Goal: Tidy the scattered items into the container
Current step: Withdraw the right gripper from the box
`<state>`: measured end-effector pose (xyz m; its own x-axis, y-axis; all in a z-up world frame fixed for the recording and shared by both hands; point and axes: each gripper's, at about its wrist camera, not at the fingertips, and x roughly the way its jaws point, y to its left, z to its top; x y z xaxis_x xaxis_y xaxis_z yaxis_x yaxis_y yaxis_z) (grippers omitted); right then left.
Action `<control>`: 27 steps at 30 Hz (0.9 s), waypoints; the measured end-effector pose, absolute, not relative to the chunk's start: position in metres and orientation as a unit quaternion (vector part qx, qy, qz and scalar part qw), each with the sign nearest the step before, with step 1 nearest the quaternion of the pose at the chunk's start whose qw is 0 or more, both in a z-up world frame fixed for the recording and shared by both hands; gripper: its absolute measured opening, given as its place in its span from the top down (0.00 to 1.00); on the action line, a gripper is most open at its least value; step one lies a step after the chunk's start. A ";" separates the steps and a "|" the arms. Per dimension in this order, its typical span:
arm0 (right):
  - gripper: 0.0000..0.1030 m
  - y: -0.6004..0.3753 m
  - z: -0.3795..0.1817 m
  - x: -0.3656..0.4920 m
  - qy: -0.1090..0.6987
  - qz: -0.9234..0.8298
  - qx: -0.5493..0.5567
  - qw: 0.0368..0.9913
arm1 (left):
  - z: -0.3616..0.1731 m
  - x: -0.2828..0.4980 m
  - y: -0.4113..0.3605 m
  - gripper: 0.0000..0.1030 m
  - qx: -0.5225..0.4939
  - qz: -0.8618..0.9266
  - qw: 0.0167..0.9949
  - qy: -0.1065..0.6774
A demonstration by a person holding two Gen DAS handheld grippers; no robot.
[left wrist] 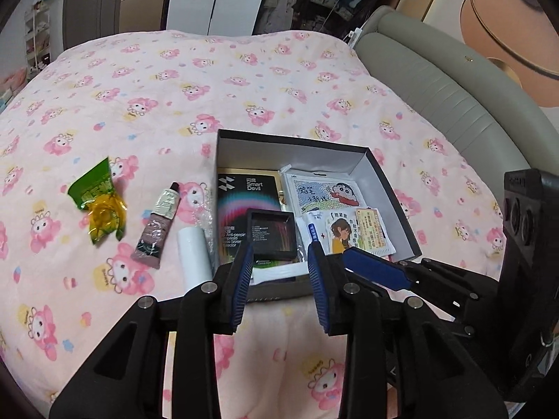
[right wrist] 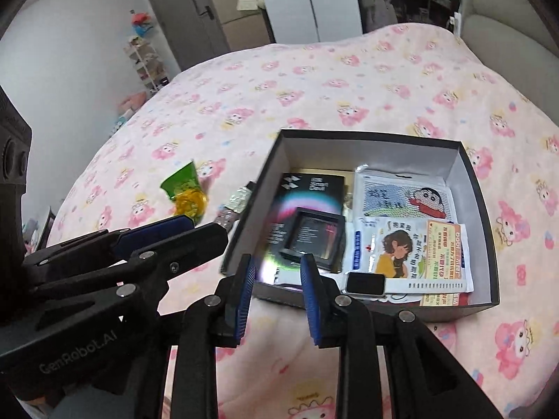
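A dark open box (left wrist: pixel 391 188) (right wrist: pixel 482 216) lies on the pink bed. It holds a black Smart Devil pack (left wrist: pixel 241 195) (right wrist: pixel 307 192), a small black case (left wrist: pixel 272 234) (right wrist: pixel 314 237), cartoon packets (left wrist: pixel 325 192) (right wrist: pixel 405 199) and a smartwatch (right wrist: pixel 367 283). Left of the box lie a green-yellow snack wrapper (left wrist: pixel 99 199) (right wrist: pixel 185 192), a hand-cream tube (left wrist: pixel 157 227) (right wrist: pixel 234 206) and a white roll (left wrist: pixel 194 255). My left gripper (left wrist: pixel 281 262) is open and empty over the box's near edge. My right gripper (right wrist: pixel 276 272) is open and empty just above the near wall.
The bed's pink cartoon blanket (left wrist: pixel 209 87) (right wrist: pixel 349 87) spreads all around the box. A grey padded headboard (left wrist: pixel 436 80) runs along the right. Wardrobes and shelves stand beyond the bed's far edge.
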<state>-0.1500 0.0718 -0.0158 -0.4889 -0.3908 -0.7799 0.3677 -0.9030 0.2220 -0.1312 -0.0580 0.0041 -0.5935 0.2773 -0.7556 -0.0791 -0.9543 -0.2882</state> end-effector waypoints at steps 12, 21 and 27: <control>0.77 0.026 -0.009 -0.113 0.017 -0.856 0.442 0.267 | 0.013 -0.076 -0.103 0.68 -0.424 0.894 0.071 -0.127; 0.77 -0.014 -0.015 -0.098 0.043 -0.843 0.445 0.299 | 0.006 -0.039 -0.149 0.64 -0.407 0.899 0.027 -0.158; 0.77 -0.044 -0.018 -0.106 0.052 -0.834 0.447 0.320 | -0.013 -0.028 -0.188 0.64 -0.407 0.893 -0.010 -0.191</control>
<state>-0.1060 -0.0437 -0.0184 -0.3960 -0.4879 -0.7779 0.5806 -0.7894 0.1995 -0.0284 -0.1884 -0.0128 -0.6678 0.1372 -0.7316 0.1743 -0.9267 -0.3329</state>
